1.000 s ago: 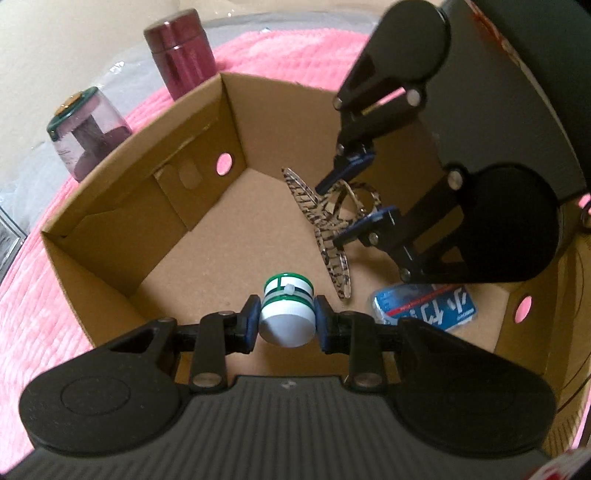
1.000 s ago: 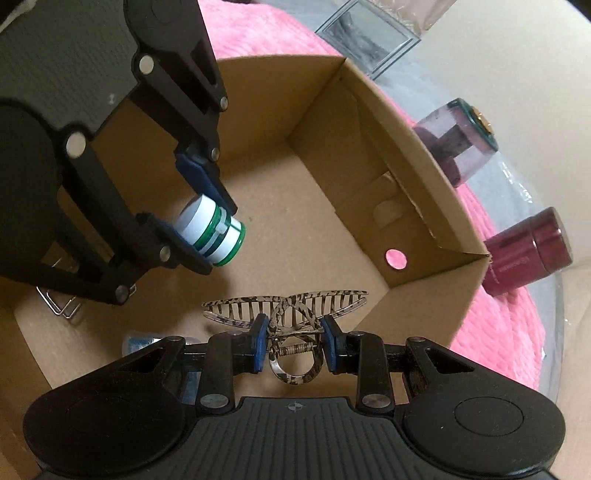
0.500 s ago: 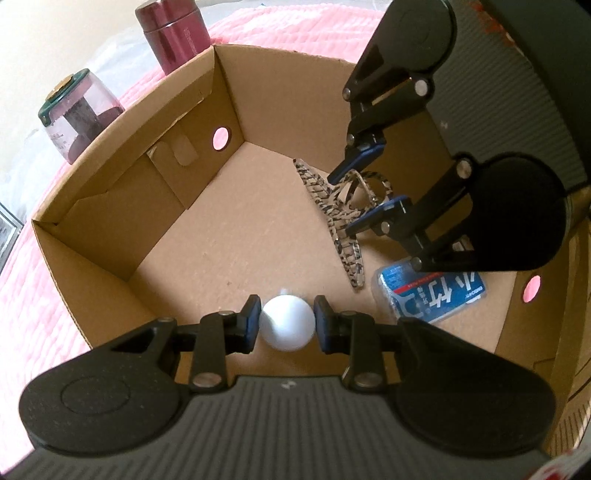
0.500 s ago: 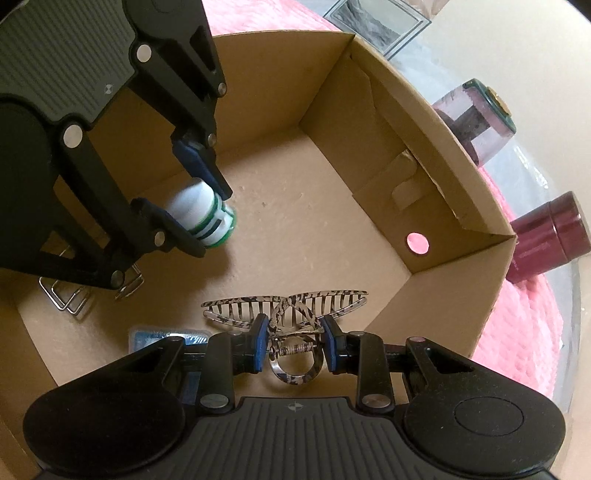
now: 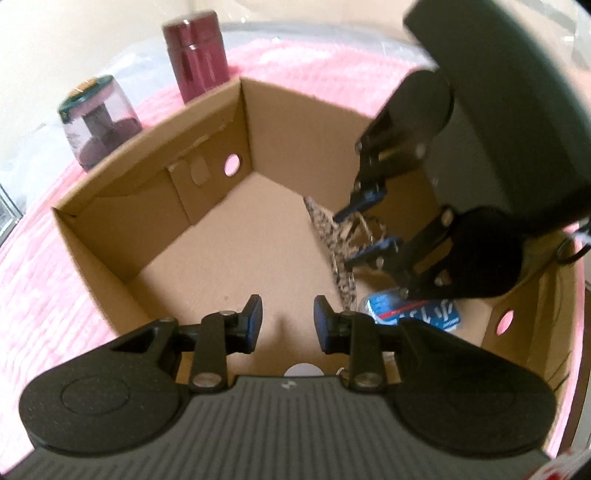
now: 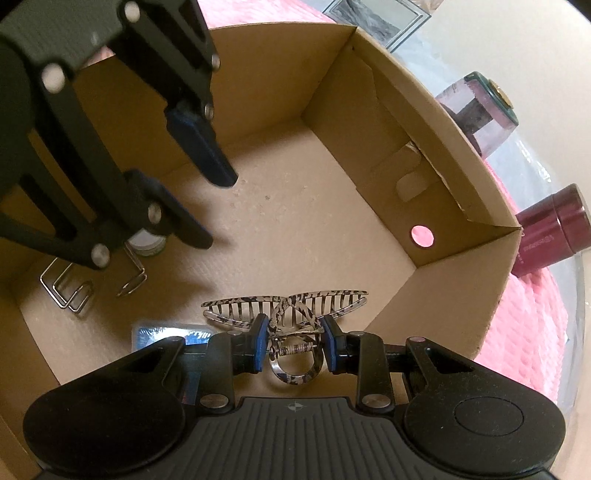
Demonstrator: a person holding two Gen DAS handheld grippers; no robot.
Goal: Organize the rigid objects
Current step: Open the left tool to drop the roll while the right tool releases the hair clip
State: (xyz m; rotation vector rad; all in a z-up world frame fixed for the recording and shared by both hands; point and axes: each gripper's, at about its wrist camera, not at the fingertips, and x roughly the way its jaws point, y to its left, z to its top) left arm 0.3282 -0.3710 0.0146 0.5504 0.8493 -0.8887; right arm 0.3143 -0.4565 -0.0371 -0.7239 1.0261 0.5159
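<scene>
My left gripper (image 5: pixel 287 319) now stands open and empty; the white bottle (image 6: pixel 146 242) it held a moment ago sits on the cardboard box (image 5: pixel 110 206) floor, so that drop is done. My right gripper (image 6: pixel 294 341) grips the hair claw (image 6: pixel 284 306) inside the box.

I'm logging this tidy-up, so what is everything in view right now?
box: 1, brown cardboard, on the cloth
hair clip: 1, tortoiseshell, gripped low over the box floor
bottle: 1, white, on the box floor, partly hidden
wire clips: count unclear, silver, box corner
packet: 1, blue, box floor
flask: 1, maroon, outside the box
jar: 1, purple with green lid, beside the flask
picture frame: 1, pale, beyond the box
cloth: 1, pink, under everything
left gripper: black, open, empty
right gripper: black, shut on the hair clip
</scene>
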